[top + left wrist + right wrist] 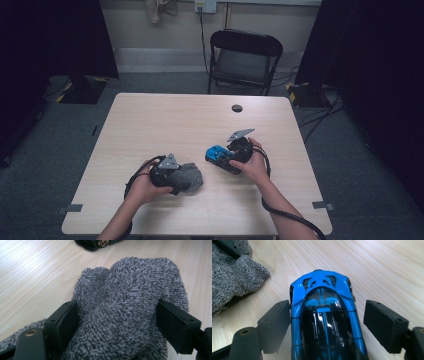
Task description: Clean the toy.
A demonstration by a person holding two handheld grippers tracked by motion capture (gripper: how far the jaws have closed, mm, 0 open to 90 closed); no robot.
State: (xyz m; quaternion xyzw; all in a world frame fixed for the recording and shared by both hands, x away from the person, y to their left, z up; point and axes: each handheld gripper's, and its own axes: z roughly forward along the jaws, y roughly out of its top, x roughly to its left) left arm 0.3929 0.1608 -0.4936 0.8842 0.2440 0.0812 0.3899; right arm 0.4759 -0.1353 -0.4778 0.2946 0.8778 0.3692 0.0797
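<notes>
Left gripper (117, 322): jaws wide, both pads pressed into a bunched grey terry cloth (130, 302) lying on the wooden table (165, 120). Right gripper (327, 322): jaws wide around a blue toy car (325, 315), left pad touching its side, right pad apart. Car just beside cloth. No readable writing.

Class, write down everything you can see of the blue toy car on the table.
The blue toy car is a glossy sports model, plastic or painted metal by its look, with a black canopy and a blue stripe down the middle. It sits upright on the pale wooden table, right of the grey cloth and apart from it. It lies between the jaws of the right gripper: the left pad touches its side, while a gap shows at the right pad.
</notes>
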